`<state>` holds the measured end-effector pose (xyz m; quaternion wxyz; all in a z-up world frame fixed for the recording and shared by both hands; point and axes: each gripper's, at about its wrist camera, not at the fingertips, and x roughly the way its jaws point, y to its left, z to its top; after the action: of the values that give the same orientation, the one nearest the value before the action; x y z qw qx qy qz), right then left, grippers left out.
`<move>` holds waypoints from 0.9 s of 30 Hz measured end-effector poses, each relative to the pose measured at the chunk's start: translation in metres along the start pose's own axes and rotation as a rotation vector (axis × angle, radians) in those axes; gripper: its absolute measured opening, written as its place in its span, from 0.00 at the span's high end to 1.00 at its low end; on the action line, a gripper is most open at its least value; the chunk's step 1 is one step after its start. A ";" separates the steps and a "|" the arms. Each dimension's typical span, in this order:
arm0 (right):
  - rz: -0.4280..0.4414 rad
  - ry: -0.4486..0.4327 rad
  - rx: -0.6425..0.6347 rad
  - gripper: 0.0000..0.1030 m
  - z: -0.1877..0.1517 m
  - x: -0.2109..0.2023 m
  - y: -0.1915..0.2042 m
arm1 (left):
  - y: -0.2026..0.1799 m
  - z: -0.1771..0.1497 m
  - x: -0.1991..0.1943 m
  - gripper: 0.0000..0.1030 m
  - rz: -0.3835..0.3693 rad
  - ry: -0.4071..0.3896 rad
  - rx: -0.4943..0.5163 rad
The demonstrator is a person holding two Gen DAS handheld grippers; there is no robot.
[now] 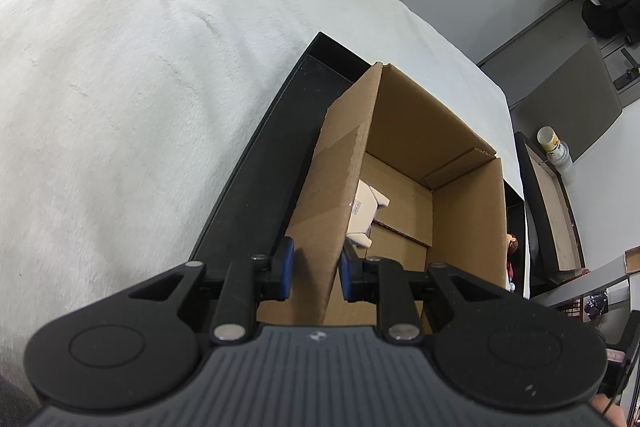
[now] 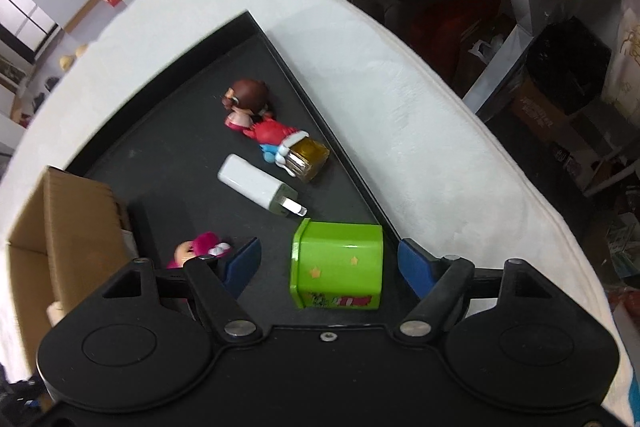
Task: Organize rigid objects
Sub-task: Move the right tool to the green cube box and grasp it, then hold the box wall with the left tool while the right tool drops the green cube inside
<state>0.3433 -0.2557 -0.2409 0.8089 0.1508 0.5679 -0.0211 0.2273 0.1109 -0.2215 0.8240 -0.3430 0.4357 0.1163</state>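
Blue fingers (image 1: pixel 286 265) of the left gripper (image 1: pixel 316 269) pinch the cardboard box (image 1: pixel 404 143) wall; the right gripper (image 2: pixel 330 263) stands wide, gripping nothing.

The green tin (image 2: pixel 338 263) lies between the right pads, untouched, on the black tray (image 2: pixel 168 147). Beyond lie a white charger (image 2: pixel 256 183), a figurine (image 2: pixel 256 111) and an amber block (image 2: pixel 308 159). A pink toy (image 2: pixel 198 251) is half hidden behind one finger. Inside the box, a white object (image 1: pixel 366 213), perhaps a carton, is partly cut off.
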 end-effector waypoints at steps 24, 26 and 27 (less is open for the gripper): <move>0.090 -0.107 -0.115 0.53 -0.005 -0.068 0.044 | -0.002 -0.001 -0.001 0.79 0.001 -0.001 0.002; 0.102 -0.123 -0.128 0.53 -0.004 -0.076 0.050 | -0.002 -0.001 -0.001 0.79 0.001 0.000 0.003; 0.106 -0.130 -0.135 0.53 -0.004 -0.081 0.054 | -0.002 -0.002 -0.001 0.79 0.001 0.000 0.004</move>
<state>0.3218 -0.2144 -0.1556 0.8523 0.1243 0.5056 0.0502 0.2268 0.1084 -0.2201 0.8247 -0.3412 0.4360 0.1158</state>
